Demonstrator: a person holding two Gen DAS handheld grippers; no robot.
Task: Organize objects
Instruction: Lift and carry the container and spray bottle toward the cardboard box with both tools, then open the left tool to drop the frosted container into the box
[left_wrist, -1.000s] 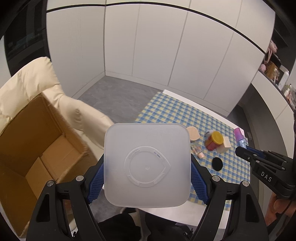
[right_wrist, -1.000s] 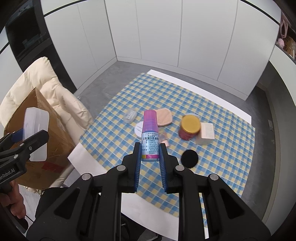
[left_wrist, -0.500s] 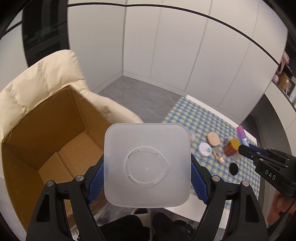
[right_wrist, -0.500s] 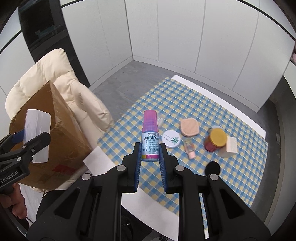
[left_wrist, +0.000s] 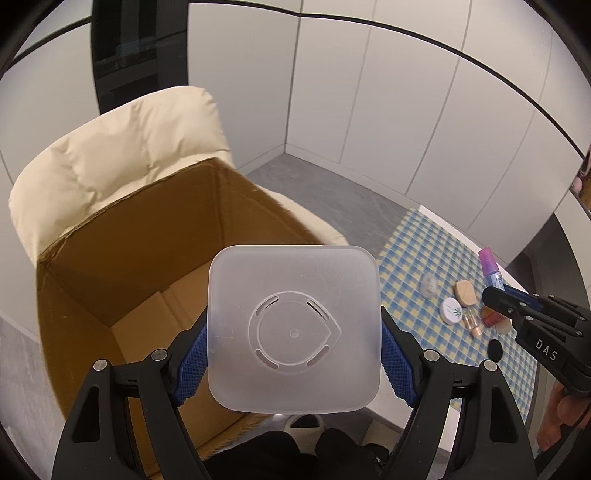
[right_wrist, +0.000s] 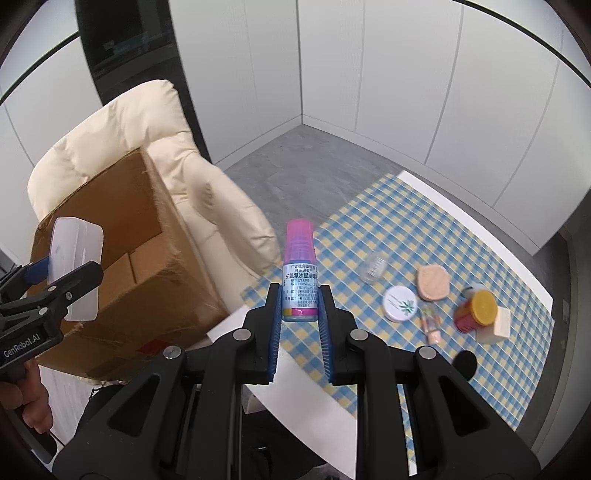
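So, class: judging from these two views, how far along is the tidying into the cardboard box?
Done: nothing shows in the visible part of the cardboard box. In hand: the left gripper grips a frosted square container above the box; the right gripper clamps a pink-capped bottle. Left: the white tin, peach compact, yellow-lidded jar and black disc lie on the checked cloth.

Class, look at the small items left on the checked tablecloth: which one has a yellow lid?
The red jar near the cloth's right edge, beside a cream block. Its lid is yellow; the round tin has a white lid with a green leaf.
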